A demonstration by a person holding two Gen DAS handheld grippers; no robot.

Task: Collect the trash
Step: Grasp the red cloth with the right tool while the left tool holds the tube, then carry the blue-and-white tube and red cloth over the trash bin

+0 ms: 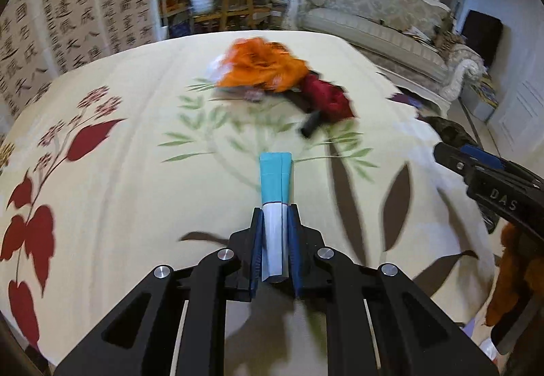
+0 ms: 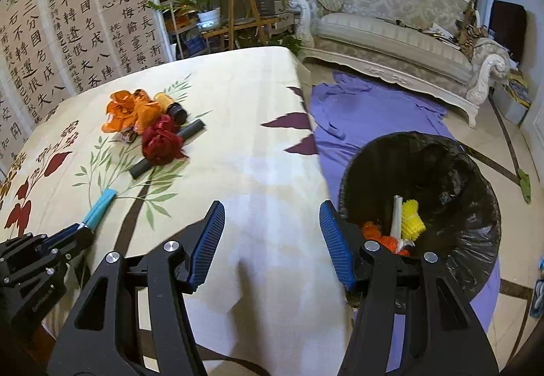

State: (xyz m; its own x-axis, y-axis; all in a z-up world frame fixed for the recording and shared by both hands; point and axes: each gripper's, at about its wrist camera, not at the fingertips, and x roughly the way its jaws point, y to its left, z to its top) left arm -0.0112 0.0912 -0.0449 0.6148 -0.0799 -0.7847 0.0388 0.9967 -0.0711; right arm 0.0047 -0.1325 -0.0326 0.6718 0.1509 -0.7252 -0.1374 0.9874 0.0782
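Note:
My left gripper [image 1: 275, 233] is shut on a blue and white paper tube [image 1: 274, 185] and holds it above the table; the tube also shows in the right wrist view [image 2: 99, 208]. Farther on the table lie an orange wrapper [image 1: 261, 65], a crumpled red wrapper [image 1: 328, 97] and a black stick [image 1: 311, 126]. In the right wrist view the orange wrapper [image 2: 131, 110], red wrapper [image 2: 161, 139], black stick [image 2: 166, 148] and a small dark bottle [image 2: 175, 110] lie together. My right gripper [image 2: 272, 240] is open and empty over the table's right edge, beside a black-lined trash bin [image 2: 476, 226] that holds trash.
The table wears a cream floral cloth [image 2: 244, 124]. A purple cloth [image 2: 374, 110] lies on the floor under the bin. A pale sofa [image 2: 391, 29] stands behind, potted plants on wooden stands [image 2: 234, 2] at the back, a calligraphy screen [image 2: 68, 19] to the left.

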